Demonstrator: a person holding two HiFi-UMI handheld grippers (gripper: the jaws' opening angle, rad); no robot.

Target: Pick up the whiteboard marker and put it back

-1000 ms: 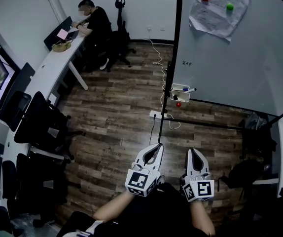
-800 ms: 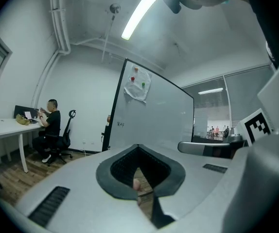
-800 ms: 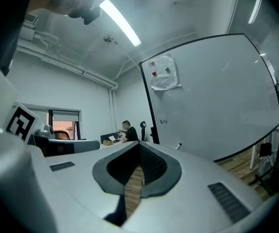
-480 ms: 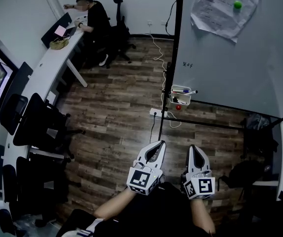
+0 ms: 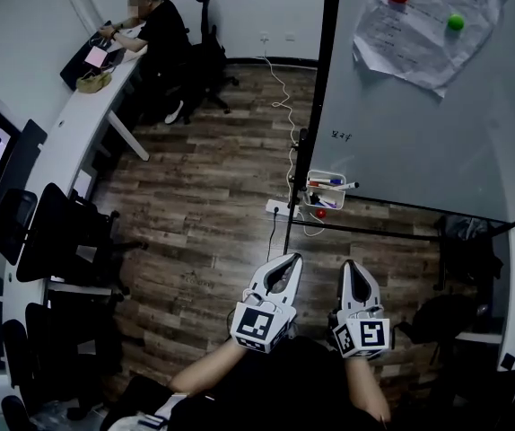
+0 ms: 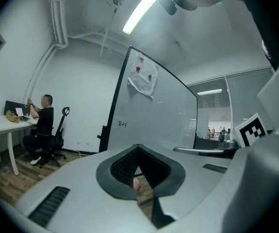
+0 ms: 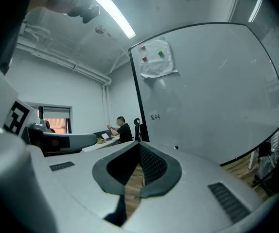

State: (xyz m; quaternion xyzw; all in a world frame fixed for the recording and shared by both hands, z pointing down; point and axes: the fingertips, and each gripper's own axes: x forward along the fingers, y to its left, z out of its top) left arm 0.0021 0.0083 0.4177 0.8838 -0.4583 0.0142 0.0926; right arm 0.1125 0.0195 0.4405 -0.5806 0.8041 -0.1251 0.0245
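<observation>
Our left gripper (image 5: 286,260) and right gripper (image 5: 351,266) are both closed on nothing, well short of the whiteboard (image 5: 419,124). The whiteboard marker (image 5: 336,185) lies across the small holder (image 5: 327,199) at the whiteboard's lower left corner. We should walk up to that corner, spread one pair of jaws late, and pinch the barrel mid-length.

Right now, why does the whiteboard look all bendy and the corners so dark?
Head view: the wide lens bows the whiteboard at its edges. Left gripper view: the ceiling light glares white, and the picture's corners go black. Right gripper view: the whiteboard bulges like a bubble.
</observation>
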